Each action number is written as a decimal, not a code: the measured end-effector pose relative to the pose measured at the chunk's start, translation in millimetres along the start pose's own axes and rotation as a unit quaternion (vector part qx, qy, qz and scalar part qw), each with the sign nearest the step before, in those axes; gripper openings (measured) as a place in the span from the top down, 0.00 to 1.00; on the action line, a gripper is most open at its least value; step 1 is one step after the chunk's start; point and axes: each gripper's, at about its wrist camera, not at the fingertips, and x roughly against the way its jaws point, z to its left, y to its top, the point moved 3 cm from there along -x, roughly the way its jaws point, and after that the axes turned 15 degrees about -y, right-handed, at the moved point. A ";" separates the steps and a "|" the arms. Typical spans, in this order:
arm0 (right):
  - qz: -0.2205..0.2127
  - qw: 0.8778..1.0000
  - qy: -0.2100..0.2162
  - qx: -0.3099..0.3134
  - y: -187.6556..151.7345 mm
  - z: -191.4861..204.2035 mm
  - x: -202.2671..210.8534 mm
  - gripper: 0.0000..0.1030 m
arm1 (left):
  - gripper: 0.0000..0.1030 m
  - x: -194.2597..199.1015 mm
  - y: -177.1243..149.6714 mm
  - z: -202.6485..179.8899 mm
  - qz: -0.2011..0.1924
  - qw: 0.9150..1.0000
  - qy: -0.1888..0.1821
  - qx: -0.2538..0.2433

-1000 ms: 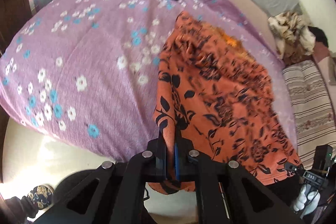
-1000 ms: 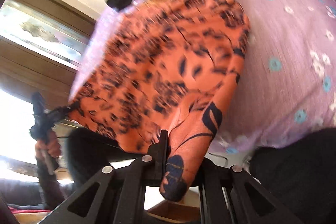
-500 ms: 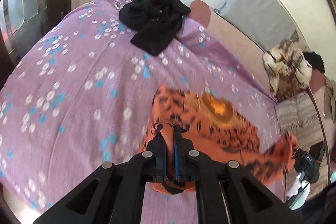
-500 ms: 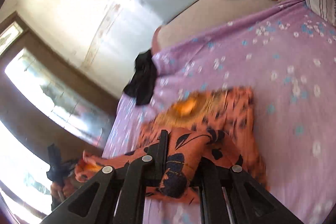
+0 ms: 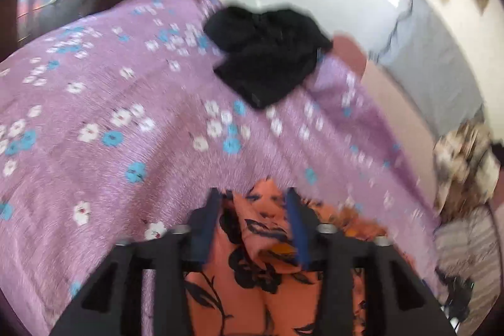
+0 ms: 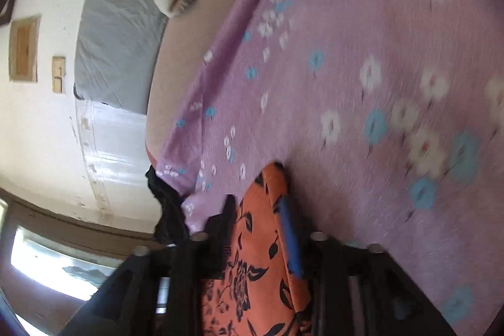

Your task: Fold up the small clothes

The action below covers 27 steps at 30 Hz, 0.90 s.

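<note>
Released by both parted jaws, orange garment apparently lies between them on bedspread.

Left tongs: yours show a matte black frame filling the bottom centre of the left wrist view.
Left fingers: black outside, with blue pads on the inner faces.
Left screws: round silver heads, two on each side of the frame.
Right tongs: the same black build at the bottom of your right wrist view.
Right pad: a blue strip on the right-hand finger; the other finger looks plain black.
Right screws: silver heads along the frame's upper edge.
</note>
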 end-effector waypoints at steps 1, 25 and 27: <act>-0.009 1.000 0.001 0.017 -4.2 9.9 7.2 0.34 | 0.32 18.0 -0.3 -5.2 -0.033 0.999 0.010 0.003; 0.120 0.889 -0.103 0.430 -271.5 282.6 -219.1 0.54 | 0.16 25.9 -75.7 23.9 0.152 0.971 0.182 -0.024; 0.113 0.914 -0.086 0.380 -254.0 282.8 -224.1 0.54 | 0.16 23.4 -74.5 22.1 0.158 0.970 0.180 -0.031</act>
